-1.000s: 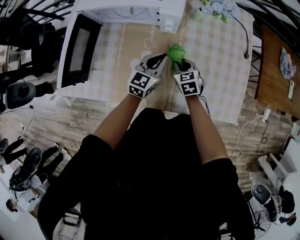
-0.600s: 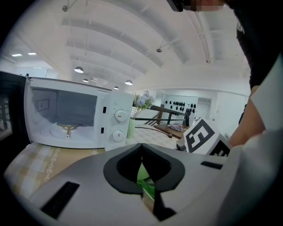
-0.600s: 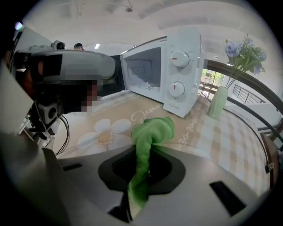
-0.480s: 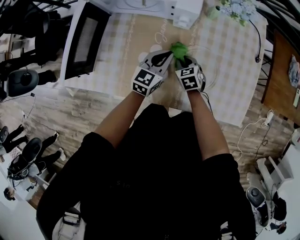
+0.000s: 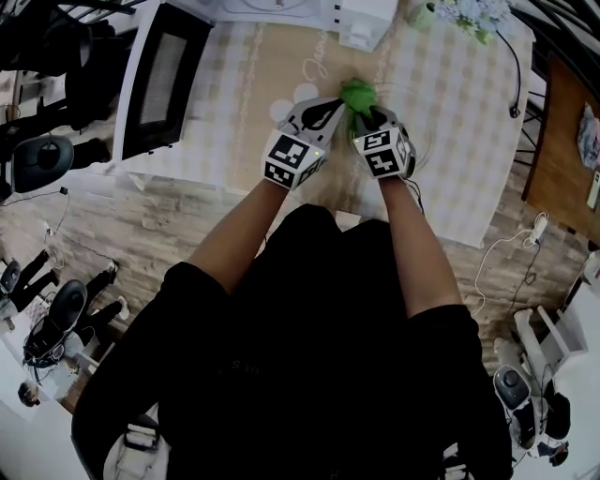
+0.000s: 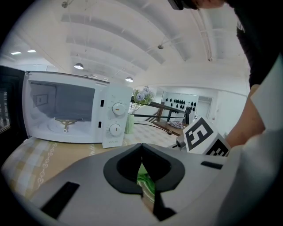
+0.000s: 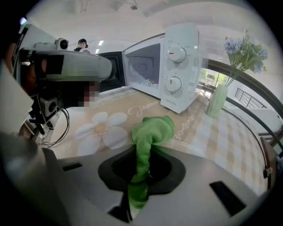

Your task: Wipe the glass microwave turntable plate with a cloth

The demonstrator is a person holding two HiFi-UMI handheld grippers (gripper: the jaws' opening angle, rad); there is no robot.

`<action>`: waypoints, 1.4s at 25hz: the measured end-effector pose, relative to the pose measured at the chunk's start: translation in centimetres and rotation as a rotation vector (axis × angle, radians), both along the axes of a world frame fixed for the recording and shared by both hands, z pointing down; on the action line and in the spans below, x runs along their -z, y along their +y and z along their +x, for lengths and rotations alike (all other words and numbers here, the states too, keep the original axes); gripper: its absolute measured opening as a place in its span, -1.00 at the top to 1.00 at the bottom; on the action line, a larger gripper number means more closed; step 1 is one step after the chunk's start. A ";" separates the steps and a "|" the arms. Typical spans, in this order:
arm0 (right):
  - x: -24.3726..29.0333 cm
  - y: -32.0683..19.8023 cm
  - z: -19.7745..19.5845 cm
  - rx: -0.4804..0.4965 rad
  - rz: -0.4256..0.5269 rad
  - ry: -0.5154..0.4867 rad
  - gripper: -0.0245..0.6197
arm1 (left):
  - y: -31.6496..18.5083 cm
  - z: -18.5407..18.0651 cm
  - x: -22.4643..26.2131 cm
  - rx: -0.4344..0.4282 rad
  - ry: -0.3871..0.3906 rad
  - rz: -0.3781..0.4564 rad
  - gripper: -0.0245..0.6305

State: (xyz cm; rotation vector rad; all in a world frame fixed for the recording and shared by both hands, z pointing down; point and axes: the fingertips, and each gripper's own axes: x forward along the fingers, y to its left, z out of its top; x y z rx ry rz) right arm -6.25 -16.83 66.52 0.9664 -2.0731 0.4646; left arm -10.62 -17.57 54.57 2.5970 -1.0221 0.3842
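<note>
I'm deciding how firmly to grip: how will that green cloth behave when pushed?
Probably floppy: the green cloth is squeezed to a narrow strip in the right gripper and bunches into a soft wad beyond it. Likely light for its bulk, since it looks like thin fabric, loosely folded. Pushed, it should crumple, not slide stiffly.

microwave [image 5: 361, 17]: body cut off at 12 o'clock edge | cloth [image 7: 152, 132]: tail hidden inside right tool [image 7: 143, 172] | glass plate: indiscernible

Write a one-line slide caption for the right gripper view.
Right claw clamps a green cloth above a floral tablecloth, open white microwave behind.
</note>
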 end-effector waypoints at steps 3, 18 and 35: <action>-0.1 0.1 1.6 -0.026 -0.007 -0.004 0.75 | 0.2 0.8 0.2 -0.006 -0.001 -0.002 0.86; -0.6 0.8 9.7 -0.089 -0.014 0.010 0.75 | 1.7 6.0 0.6 -0.014 -0.015 -0.004 0.86; -0.3 1.9 17.8 -0.175 -0.020 0.040 0.75 | 2.3 10.7 0.6 -0.049 -0.019 -0.001 0.86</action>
